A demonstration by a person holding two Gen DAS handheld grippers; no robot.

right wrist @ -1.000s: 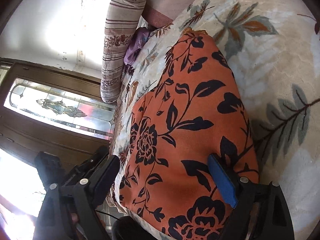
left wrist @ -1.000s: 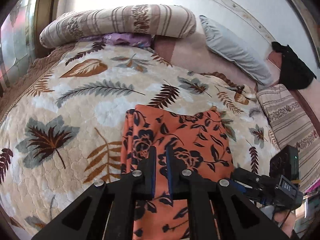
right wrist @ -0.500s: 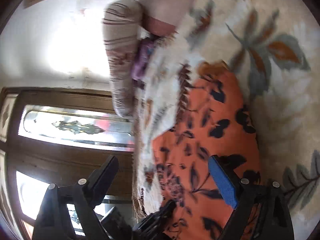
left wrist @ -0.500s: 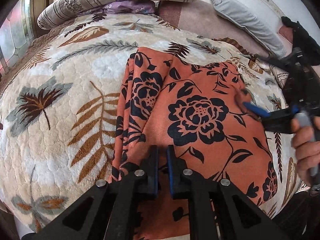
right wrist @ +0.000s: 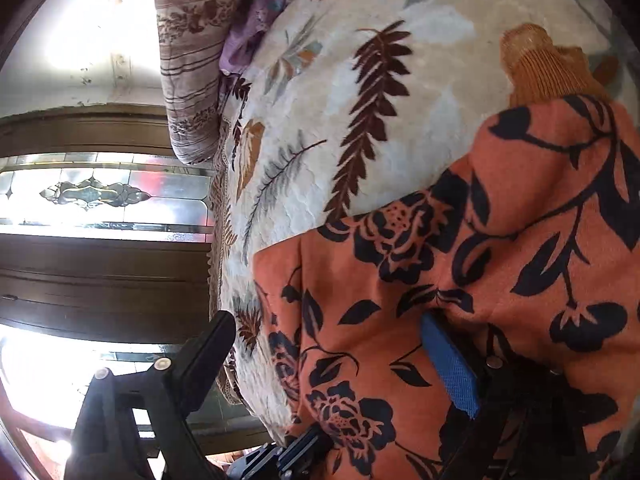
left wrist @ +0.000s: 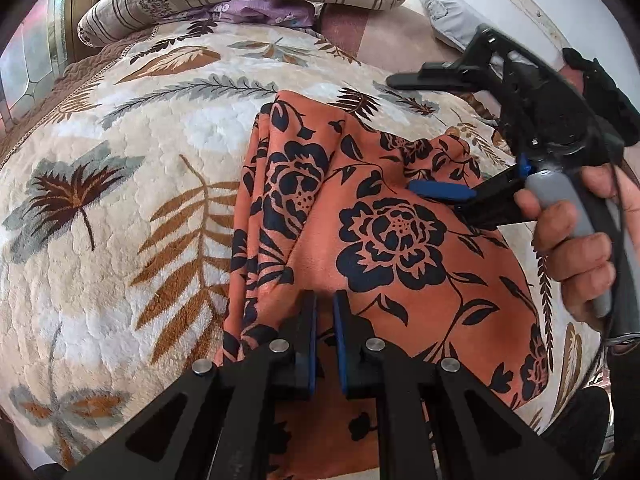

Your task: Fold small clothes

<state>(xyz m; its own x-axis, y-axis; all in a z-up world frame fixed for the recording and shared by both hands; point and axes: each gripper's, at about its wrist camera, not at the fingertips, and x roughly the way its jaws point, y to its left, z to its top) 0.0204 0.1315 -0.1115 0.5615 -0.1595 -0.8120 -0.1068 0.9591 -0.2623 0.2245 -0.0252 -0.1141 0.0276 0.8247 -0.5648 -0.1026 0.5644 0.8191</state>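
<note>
Swung in from the right, the wide-open right gripper (left wrist: 404,136) straddles the orange floral garment (left wrist: 384,240) lying near-to-far on the leaf-print blanket (left wrist: 120,200), its near edge pinched by the left gripper (left wrist: 324,312).

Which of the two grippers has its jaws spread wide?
The right gripper, over the orange floral garment's far corner; the left gripper's jaws stand nearly shut.
</note>
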